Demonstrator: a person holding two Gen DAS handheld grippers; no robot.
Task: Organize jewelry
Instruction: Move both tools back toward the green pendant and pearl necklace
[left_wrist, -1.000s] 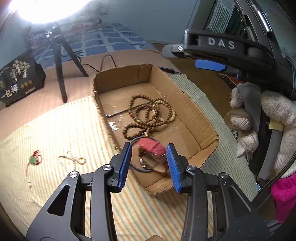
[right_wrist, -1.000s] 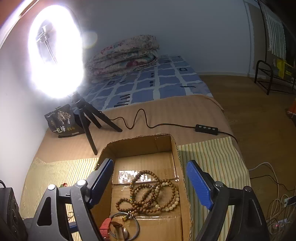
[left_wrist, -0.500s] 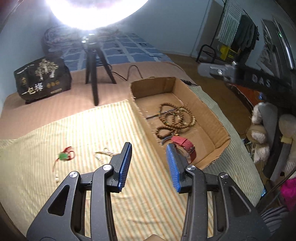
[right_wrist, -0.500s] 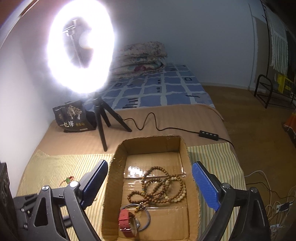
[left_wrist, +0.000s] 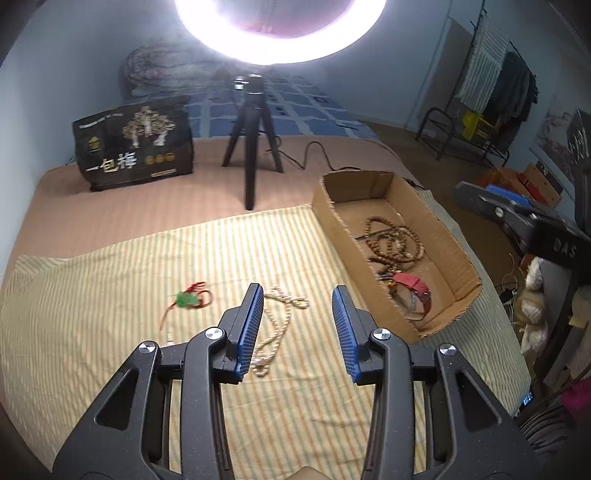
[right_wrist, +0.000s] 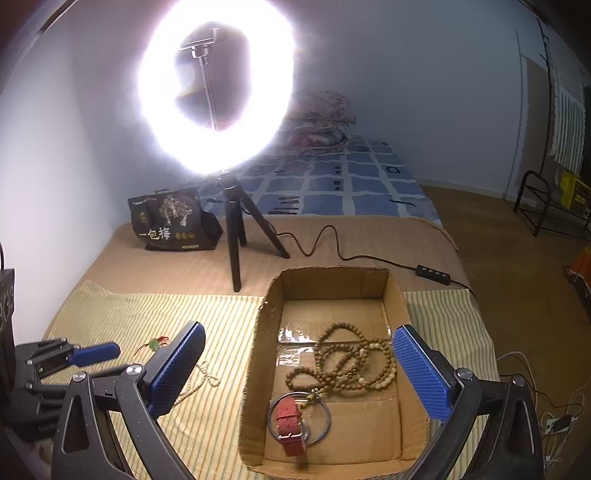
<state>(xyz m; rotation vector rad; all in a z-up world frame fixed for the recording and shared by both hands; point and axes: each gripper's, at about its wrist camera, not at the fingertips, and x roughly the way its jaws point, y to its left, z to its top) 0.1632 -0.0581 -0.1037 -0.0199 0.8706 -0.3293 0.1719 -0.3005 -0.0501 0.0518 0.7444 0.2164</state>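
A cardboard box (left_wrist: 458, 254) (right_wrist: 258, 354) lies on the striped cloth and holds brown bead strings (left_wrist: 391, 242) (right_wrist: 351, 360), a red watch (left_wrist: 412, 286) (right_wrist: 291, 421) and a thin ring (right_wrist: 325, 413). A pale bead necklace (left_wrist: 280, 321) (right_wrist: 199, 380) and a green and red charm (left_wrist: 188, 300) (right_wrist: 155, 343) lie on the cloth left of the box. My left gripper (left_wrist: 297, 325) is open and empty, just above the pale necklace. My right gripper (right_wrist: 295, 373) is wide open and empty over the box.
A ring light on a black tripod (left_wrist: 251, 147) (right_wrist: 232, 236) stands behind the cloth, its cable and switch (right_wrist: 432, 273) running right. A black printed bag (left_wrist: 133, 147) (right_wrist: 170, 221) sits at the back left. The bed edge drops off on the right.
My left gripper has let go of the red watch in the box, pulled back and swung left over the pale necklace. The right gripper has risen a little.
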